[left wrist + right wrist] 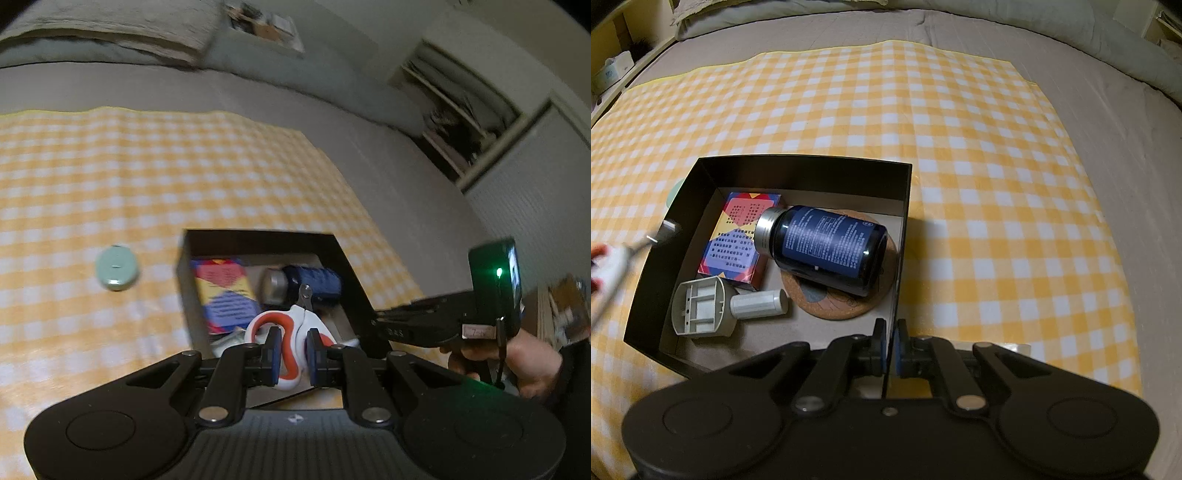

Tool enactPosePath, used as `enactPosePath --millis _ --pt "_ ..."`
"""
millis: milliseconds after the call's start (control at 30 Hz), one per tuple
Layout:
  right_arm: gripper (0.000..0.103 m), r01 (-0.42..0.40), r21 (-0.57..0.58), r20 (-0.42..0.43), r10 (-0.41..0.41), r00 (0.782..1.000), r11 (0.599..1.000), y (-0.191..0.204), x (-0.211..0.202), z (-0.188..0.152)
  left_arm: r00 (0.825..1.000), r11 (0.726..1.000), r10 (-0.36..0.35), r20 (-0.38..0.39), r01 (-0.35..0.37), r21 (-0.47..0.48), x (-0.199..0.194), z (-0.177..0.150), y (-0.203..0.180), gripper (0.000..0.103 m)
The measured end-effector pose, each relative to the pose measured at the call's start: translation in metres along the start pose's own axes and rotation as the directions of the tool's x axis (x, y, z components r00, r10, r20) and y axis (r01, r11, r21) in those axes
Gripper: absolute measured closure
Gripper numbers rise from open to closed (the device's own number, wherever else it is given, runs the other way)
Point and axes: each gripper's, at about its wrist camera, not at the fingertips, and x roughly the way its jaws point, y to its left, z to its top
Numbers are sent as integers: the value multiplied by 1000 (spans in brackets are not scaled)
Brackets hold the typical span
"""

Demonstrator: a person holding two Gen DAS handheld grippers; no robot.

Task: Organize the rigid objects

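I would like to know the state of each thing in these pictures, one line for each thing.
left gripper: shut on the nail clipper
nail clipper: held above the box
right gripper: shut on the box wall
box: open, on the checked cloth
dark bottle: lying on its side, partly on the cork coaster
card box: lying flat in the box
green round case: on the cloth, outside the box

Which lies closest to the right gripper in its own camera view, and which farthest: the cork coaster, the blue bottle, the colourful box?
From the right gripper:
1. Cork coaster, just ahead, in the box.
2. Blue bottle, lying on the coaster.
3. Colourful box, farther left.
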Motion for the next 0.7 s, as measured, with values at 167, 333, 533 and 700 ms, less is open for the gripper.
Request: enactPosePath --millis 167,333,533,700 --pt "98 -11 3 2 11 1000 1000 -1 -1 1 998 999 -2 -65 5 52 36 4 -16 88" --pt "98 -16 1 4 15 1000 1000 -2 -2 2 991 991 27 -128 -9 135 68 4 -29 88" --pt "98 -23 5 6 23 1000 1000 -4 -3 -1 982 981 64 -175 -29 194 98 4 -34 88" --pt "98 -29 5 5 29 1000 1000 -4 -2 0 969 973 103 -227 -50 226 110 0 -31 61"
